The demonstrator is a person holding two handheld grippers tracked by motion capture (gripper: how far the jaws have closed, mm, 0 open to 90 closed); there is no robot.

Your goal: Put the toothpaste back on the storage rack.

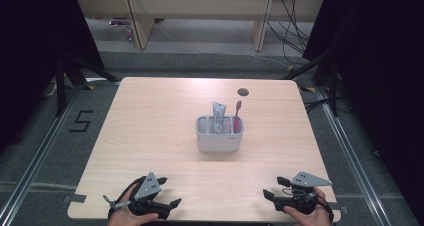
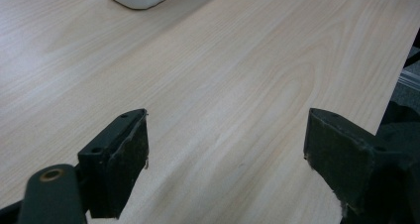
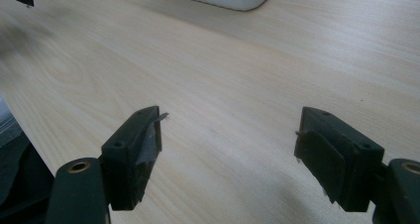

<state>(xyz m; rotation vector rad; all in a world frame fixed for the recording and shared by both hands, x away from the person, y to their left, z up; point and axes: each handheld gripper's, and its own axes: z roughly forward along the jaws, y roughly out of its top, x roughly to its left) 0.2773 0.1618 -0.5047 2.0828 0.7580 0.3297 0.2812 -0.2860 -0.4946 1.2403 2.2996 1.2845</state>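
- Left gripper [image 1: 169,193] near table's [image 1: 150,121] front-left corner, jaws wide apart, empty.
- Right gripper [image 1: 274,187] near front-right corner, likewise gaping, holding nothing.
- White holder [image 1: 219,141] mid-table, carrying toothpaste [image 1: 218,115] and toothbrush [image 1: 236,115].

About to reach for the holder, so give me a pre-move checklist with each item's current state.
1. Left gripper open, jaws bare: ok.
2. Right gripper open, jaws bare: ok.
3. White holder upright, mid-table: ok.
4. Red toothbrush and toothpaste tube standing in the holder: ok.
5. Bare table between grippers and holder: ok.
6. Which compartment holds each item: cannot tell.
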